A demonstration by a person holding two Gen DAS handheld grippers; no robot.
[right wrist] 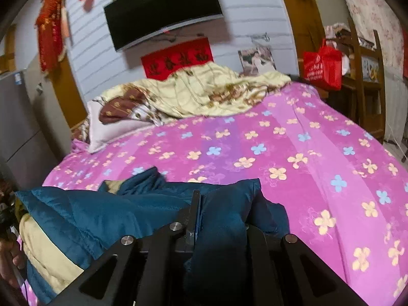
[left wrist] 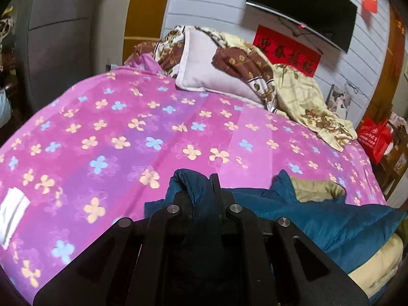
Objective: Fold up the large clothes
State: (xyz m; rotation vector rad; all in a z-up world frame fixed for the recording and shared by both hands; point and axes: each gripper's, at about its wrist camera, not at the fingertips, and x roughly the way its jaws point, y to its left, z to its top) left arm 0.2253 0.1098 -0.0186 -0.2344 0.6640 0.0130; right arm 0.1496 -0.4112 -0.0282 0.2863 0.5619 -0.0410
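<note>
Both grippers, left gripper (left wrist: 204, 186) and right gripper (right wrist: 201, 204), are clamped on the teal padded jacket (left wrist: 318, 211), stretched sideways along the bed's near edge; lots of bare pink floral bedsheet (left wrist: 153, 127) beyond.

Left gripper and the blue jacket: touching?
Touching. The left wrist view shows the left gripper shut on a bunched fold of the blue jacket.

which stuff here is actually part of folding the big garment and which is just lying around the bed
In the job: blue jacket, left gripper, right gripper, both clamped on it.

Lying about: pillow, floral quilt, red bag, white cloth, pink bedsheet.
</note>
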